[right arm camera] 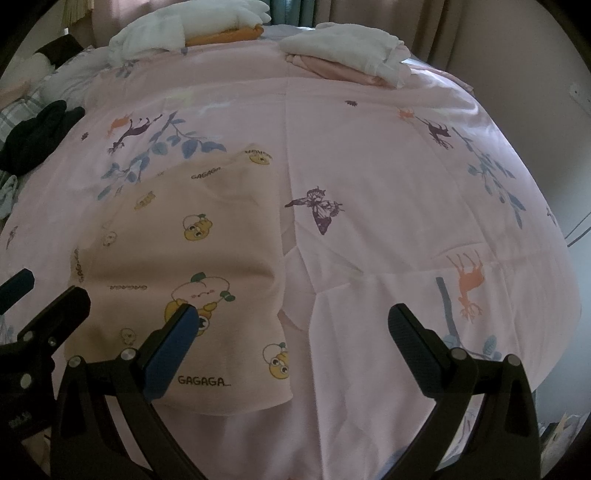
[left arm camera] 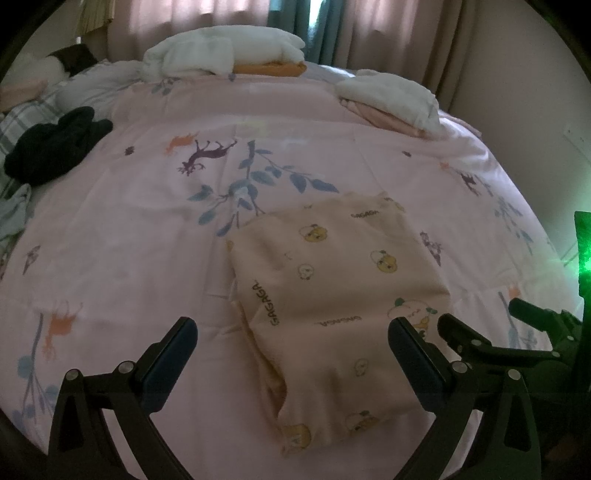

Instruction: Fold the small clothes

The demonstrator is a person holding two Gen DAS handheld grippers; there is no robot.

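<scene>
One folded peach garment (left arm camera: 332, 295), printed with yellow cartoon characters and the word GAGAGA, is lying flat on the pink bedspread (left arm camera: 129, 240), filling the lower centre of the left wrist view and the lower left of the right wrist view (right arm camera: 177, 258). Its near edge is bunching slightly into soft creases at the bottom of the left wrist frame.

Both claws are hovering over it with nothing between their fingers. The left claw (left arm camera: 291, 334) is standing wide, its right finger over the garment's right side and its left finger over bare bedspread. The right claw (right arm camera: 291, 323) is also standing wide, its left finger over the garment's cartoon print and its right finger over the bedspread (right arm camera: 369, 166); it is showing at the lower right edge of the left wrist view (left arm camera: 480, 325).

Farther out, a black garment (left arm camera: 55, 144) is lying crumpled at the left edge. Two stacks are sitting along the far side of the bed: white cloth over an orange piece (left arm camera: 221, 51) at top centre, and white cloth over pink pieces (left arm camera: 391, 99) at upper right. Pale curtains (left arm camera: 388, 29) are hanging behind.
</scene>
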